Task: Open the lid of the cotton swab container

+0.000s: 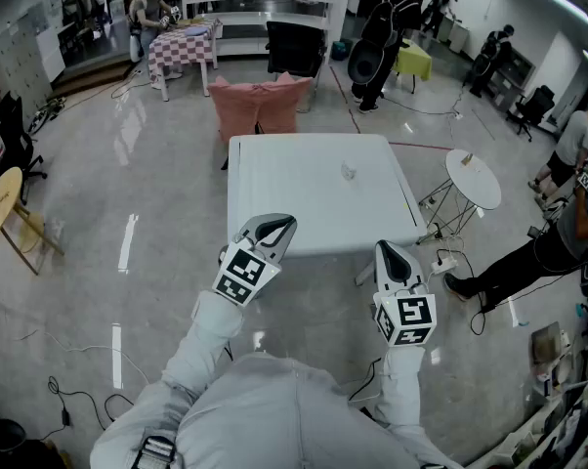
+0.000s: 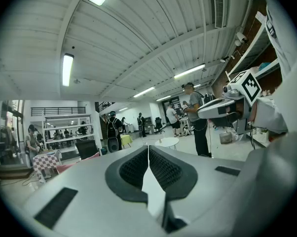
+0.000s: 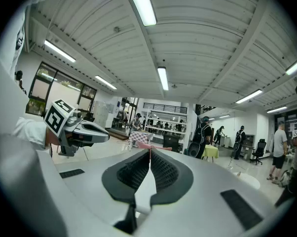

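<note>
Holding left gripper [image 1: 277,228] and right gripper [image 1: 386,254] clenched, both empty.
Both hover at the near edge of the white table [image 1: 274,189]; the small cotton swab container [image 1: 349,171] sits mid-table, well apart from either.

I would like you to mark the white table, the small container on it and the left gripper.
white table [image 1: 274,189], head view, bare top near its left edge.
small container [image 1: 349,171], head view, its middle.
left gripper [image 1: 285,224], head view, midway between its shut fingertips.
</note>
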Demonstrator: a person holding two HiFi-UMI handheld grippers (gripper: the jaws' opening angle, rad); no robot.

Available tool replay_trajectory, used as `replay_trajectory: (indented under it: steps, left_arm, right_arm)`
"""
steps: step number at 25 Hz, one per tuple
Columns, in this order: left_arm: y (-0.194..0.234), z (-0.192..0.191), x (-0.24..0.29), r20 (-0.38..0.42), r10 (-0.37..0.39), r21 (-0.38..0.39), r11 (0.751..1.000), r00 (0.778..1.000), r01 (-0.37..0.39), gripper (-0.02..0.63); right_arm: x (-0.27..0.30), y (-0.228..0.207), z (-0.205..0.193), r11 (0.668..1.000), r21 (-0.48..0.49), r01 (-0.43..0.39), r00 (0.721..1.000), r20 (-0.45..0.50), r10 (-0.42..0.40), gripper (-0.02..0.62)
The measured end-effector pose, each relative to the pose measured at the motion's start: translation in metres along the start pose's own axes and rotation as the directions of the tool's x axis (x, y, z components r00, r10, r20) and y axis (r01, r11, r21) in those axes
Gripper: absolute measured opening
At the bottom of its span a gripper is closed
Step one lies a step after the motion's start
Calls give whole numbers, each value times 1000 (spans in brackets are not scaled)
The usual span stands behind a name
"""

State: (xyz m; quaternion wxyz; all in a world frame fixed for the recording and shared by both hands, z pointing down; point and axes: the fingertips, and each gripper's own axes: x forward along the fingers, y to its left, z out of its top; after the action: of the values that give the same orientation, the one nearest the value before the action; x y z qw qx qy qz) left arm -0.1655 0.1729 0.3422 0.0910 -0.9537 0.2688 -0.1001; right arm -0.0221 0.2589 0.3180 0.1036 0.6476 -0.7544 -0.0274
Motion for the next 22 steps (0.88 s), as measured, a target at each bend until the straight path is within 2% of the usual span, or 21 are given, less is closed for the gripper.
replay_trajectory:
  steps: [11,16,22]
  left_arm:
    - [2,-11,7,-30,-5,-24,1000,1000,4,23]
    - [-2,-19,15,-44,-9,-35,999,999,8,23]
    - [-9,-13,28,-47,-11,-35,999,999,9,23]
  right_arm:
    - [8,-3,-9,1000,9,-14,999,-35,14,38]
    - [9,-11,-11,998,63,-19,1000,4,19,38]
    - [7,-28,-10,997,70,-15,1000,12,14,38]
